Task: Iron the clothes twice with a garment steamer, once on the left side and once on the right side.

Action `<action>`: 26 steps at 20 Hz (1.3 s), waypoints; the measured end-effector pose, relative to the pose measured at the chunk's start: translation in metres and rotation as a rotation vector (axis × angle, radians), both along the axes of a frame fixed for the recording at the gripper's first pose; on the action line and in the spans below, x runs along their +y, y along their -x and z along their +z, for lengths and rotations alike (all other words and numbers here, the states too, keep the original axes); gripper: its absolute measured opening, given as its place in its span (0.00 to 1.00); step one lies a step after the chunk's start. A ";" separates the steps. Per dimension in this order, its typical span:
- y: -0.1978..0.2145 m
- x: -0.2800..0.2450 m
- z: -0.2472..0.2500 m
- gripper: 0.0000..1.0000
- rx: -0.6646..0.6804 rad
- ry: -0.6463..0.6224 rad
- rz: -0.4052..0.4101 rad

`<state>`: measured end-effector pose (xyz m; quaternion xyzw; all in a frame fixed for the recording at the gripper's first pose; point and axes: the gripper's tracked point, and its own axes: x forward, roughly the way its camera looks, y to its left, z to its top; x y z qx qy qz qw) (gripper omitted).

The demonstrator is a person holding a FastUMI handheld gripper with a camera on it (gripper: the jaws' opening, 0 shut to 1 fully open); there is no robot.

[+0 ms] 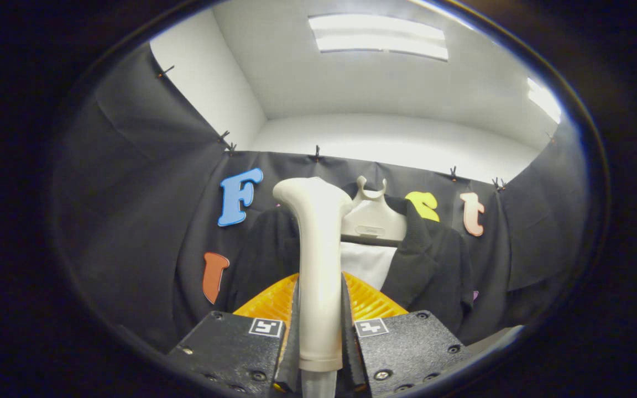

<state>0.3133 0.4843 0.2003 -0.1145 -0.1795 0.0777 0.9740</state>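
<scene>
Nearest to us, our hand-held gripper [320,331] is closed on the cream plastic handle of the garment steamer [317,260], one finger pressing each side of it. From between the fingers the handle rises upright and flares at its top, which leans to the left. Moving from left to right beyond the fingers, we see the left shoulder and sleeve of a black jacket [434,265], then the steamer handle, then a white plastic hanger [372,218] carrying the jacket, with a white shirt [367,262] showing in its open front, then the jacket's right lapel and shoulder. We hold the steamer in front of the jacket's left half.
</scene>
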 end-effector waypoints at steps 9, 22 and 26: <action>0.008 -0.009 -0.058 0.34 0.078 0.046 -0.021; 0.051 -0.044 -0.150 0.34 0.187 0.050 -0.041; 0.062 -0.049 -0.185 0.34 0.244 0.092 -0.036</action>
